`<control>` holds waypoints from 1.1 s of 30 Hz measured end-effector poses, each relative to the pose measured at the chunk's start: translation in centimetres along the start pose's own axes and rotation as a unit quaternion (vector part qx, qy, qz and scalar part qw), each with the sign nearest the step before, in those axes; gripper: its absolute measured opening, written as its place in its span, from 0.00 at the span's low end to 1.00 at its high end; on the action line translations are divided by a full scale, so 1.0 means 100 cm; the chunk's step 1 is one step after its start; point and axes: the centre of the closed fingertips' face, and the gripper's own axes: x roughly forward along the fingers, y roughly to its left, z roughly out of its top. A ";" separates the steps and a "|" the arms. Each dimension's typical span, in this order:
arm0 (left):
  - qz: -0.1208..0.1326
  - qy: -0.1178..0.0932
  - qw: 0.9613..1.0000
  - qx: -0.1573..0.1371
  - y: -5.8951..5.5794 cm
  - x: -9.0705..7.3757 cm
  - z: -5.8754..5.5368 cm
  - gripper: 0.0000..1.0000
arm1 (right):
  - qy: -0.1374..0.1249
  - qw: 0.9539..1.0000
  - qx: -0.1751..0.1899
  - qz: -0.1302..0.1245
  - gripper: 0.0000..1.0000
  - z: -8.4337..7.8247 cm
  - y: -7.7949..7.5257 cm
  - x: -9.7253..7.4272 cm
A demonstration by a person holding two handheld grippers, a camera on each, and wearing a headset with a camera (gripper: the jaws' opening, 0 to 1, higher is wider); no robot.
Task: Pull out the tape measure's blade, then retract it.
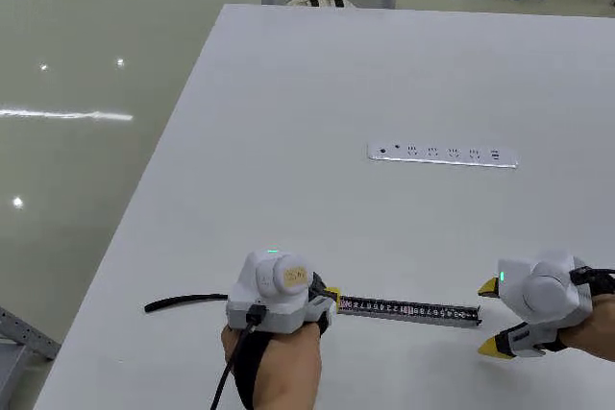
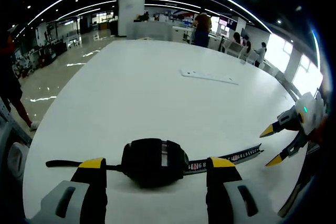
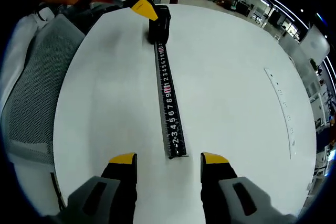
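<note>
A wide white tabletop [image 1: 288,93] runs away from me over a glossy pale floor [image 1: 86,93], with a long white power strip [image 1: 442,155] lying well off toward the far right. The black, rounded plastic tape measure case [image 2: 152,153] sits close to the tabletop's near edge. My left claw [image 2: 156,162] straddles it with its yellow-tipped jaws set wide, a gap showing on each side, so it brackets the case rather than pinching it. A thin black strap [image 1: 183,302] trails from the case toward the left edge. The dark blade with white numerals [image 3: 169,98] lies flat along the near edge, drawn out to the right. Its hooked end rests just ahead of my right claw [image 3: 169,158], whose jaws are spread and hold nothing. I judge the pull-out done and the retraction next. That calls for closing my left claw firmly on the case, then either freeing the lock or guiding the hook back with my right claw so the blade does not whip.
</note>
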 end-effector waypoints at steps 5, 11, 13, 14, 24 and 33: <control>0.001 0.004 1.000 -0.002 0.001 0.006 -0.002 0.74 | 0.007 1.000 -0.007 0.010 0.46 -0.003 -0.004 0.004; 0.000 0.004 1.000 -0.003 0.002 0.010 -0.002 0.74 | 0.018 0.999 -0.020 0.023 0.42 -0.007 -0.003 0.007; 0.000 0.003 1.000 -0.005 0.002 0.012 -0.002 0.73 | 0.021 0.999 -0.022 0.026 0.42 -0.008 -0.005 0.009; 0.000 0.003 1.000 -0.005 0.003 0.012 -0.002 0.73 | 0.021 0.999 -0.023 0.026 0.41 -0.008 -0.005 0.009; -0.001 0.013 1.000 -0.014 0.005 0.019 -0.009 0.72 | 0.028 0.998 -0.031 0.038 0.37 -0.007 -0.008 0.013; -0.001 0.018 1.000 -0.014 0.006 0.024 -0.012 0.70 | 0.032 0.998 -0.041 0.047 0.30 -0.006 -0.009 0.016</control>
